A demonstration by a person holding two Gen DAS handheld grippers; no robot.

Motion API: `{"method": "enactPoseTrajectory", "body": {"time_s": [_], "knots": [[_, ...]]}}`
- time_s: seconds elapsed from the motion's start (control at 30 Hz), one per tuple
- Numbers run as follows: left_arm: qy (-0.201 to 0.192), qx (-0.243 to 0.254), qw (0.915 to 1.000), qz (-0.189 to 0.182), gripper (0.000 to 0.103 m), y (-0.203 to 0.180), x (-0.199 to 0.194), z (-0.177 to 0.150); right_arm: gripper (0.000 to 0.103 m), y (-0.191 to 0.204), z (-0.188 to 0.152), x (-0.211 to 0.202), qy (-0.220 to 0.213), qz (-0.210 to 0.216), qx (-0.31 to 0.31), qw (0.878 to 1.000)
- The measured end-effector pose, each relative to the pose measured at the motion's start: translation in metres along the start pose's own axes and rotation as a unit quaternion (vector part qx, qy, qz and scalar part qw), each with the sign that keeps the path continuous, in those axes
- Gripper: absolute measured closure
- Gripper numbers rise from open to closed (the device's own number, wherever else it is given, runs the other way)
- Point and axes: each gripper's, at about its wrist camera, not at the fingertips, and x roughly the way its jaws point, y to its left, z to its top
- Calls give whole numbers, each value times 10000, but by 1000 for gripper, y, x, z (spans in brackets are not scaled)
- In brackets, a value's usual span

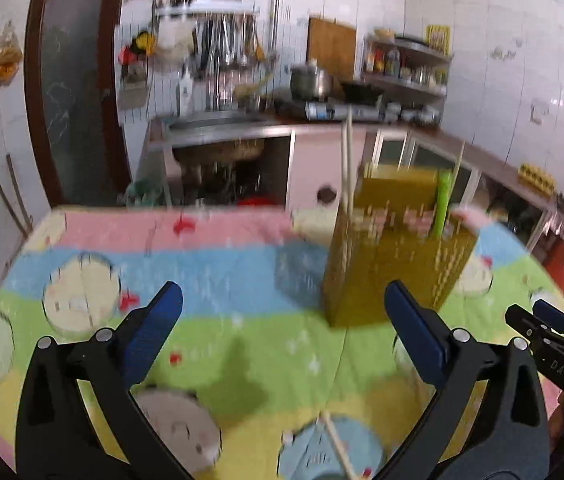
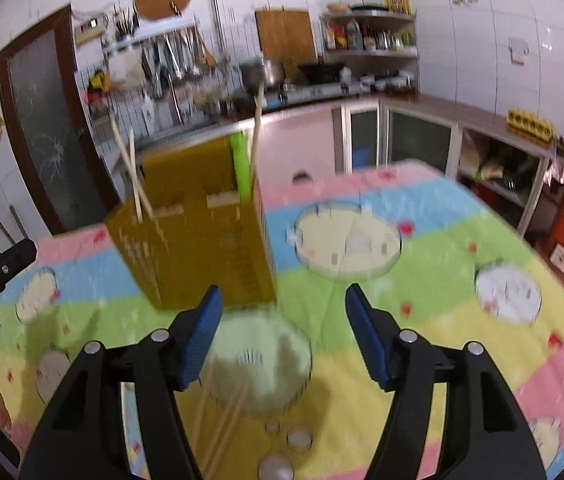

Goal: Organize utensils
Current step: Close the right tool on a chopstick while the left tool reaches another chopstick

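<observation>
From the left wrist, the left gripper (image 1: pixel 284 320) is being held wide open, empty, just short of the yellow utensil holder (image 1: pixel 394 256) (chopsticks (image 1: pixel 347 168) inside). From the right wrist, the right gripper (image 2: pixel 284 320) is being held partly open, empty, beside the holder (image 2: pixel 198 240).

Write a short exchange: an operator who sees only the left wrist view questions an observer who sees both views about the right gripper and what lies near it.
Operator: Is the right gripper open?
Observer: Yes. The right gripper is open, with nothing between its pads.
Operator: What is below it?
Observer: A clear glass with chopsticks apparently sticking out towards the camera, on the near side of the yellow holder.
</observation>
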Motion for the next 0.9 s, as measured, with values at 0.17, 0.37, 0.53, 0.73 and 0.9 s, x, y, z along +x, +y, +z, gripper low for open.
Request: {"method": "enactPoseTrajectory", "body": {"time_s": [0.17, 0.37, 0.53, 0.73, 0.9], "knots": [[700, 64, 9975, 70, 5, -3, 27, -47, 40, 6, -37, 24, 506, -26, -19, 9987], [1053, 96, 9942, 178, 5, -3, 45, -74, 40, 6, -55, 41, 772, -90, 108, 9969], [1160, 6, 9931, 145, 5, -2, 50, -86, 40, 9, -59, 46, 855, -84, 117, 9962], [1245, 70, 9920, 182, 5, -5, 53, -92, 40, 14, -64, 45, 936, -242, 54, 9953], [1249, 104, 9918, 243, 5, -10, 51, -94, 41, 24, -69, 43, 1019, -451, -128, 9937]]}}
